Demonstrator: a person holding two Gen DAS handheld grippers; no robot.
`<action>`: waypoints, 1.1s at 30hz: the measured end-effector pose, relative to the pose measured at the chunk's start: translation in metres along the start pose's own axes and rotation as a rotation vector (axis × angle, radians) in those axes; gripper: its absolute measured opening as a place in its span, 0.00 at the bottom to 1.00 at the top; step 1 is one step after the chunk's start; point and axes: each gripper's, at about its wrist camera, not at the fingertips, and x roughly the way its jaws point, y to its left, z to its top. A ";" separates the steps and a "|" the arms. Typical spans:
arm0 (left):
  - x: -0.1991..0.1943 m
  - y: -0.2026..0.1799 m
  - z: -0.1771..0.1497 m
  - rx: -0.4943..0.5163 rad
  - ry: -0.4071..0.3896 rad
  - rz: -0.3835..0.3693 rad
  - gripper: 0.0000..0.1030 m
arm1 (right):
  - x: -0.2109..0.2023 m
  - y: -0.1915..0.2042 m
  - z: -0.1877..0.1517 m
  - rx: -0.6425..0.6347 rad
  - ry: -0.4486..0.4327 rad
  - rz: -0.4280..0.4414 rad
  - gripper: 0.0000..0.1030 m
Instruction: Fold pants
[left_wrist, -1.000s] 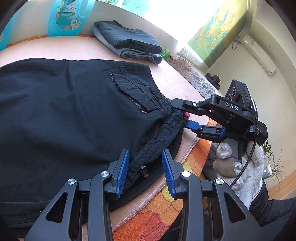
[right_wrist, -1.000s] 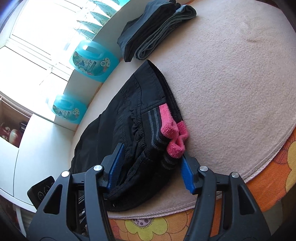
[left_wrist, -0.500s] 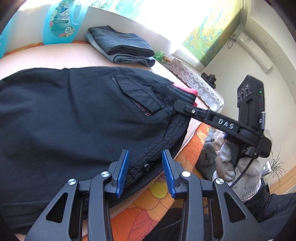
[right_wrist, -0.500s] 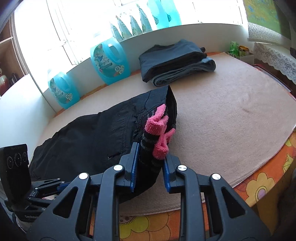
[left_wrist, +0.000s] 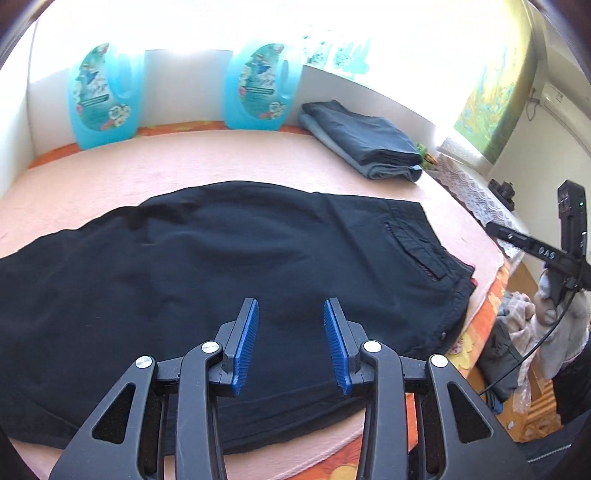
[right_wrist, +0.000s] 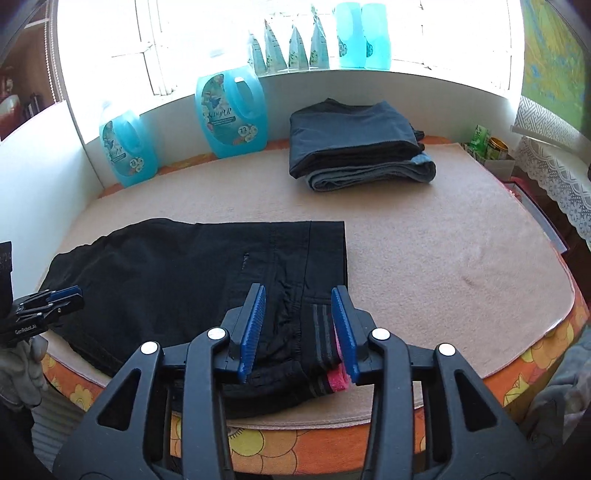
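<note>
Black pants (left_wrist: 221, 266) lie flat on the beige mat (left_wrist: 184, 162), waist end to the right in the left wrist view. My left gripper (left_wrist: 290, 303) hovers over the middle of the pants, open, with nothing between its pads. My right gripper (right_wrist: 299, 291) hangs above the waist end of the pants (right_wrist: 177, 266), its jaws opening. The waistband and its striped, pink-edged lining (right_wrist: 334, 380) lie on the mat below the pads, untouched. The left gripper (right_wrist: 55, 295) shows at the left edge of the right wrist view, held by a gloved hand (right_wrist: 18, 362).
A folded stack of dark and grey clothes (right_wrist: 358, 151) sits at the back of the mat. Blue detergent jugs (right_wrist: 231, 114) stand along the white back wall. The orange flowered tablecloth (right_wrist: 295, 446) marks the near table edge. Bags and clutter (left_wrist: 509, 350) lie beyond the right edge.
My right gripper closed on the waistband with its pink lining, then let go, rolled upright and rose; the waist now lies flat. My left gripper moved from the waist corner to mid-pants.
</note>
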 end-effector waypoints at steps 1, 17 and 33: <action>-0.001 0.006 -0.002 -0.011 0.002 0.017 0.34 | 0.002 0.006 0.010 -0.019 -0.002 0.015 0.37; 0.002 0.063 -0.026 -0.100 0.052 0.129 0.34 | 0.186 0.121 0.090 -0.269 0.274 0.393 0.39; -0.009 0.073 -0.034 -0.159 0.020 0.119 0.34 | 0.266 0.182 0.080 -0.365 0.441 0.502 0.33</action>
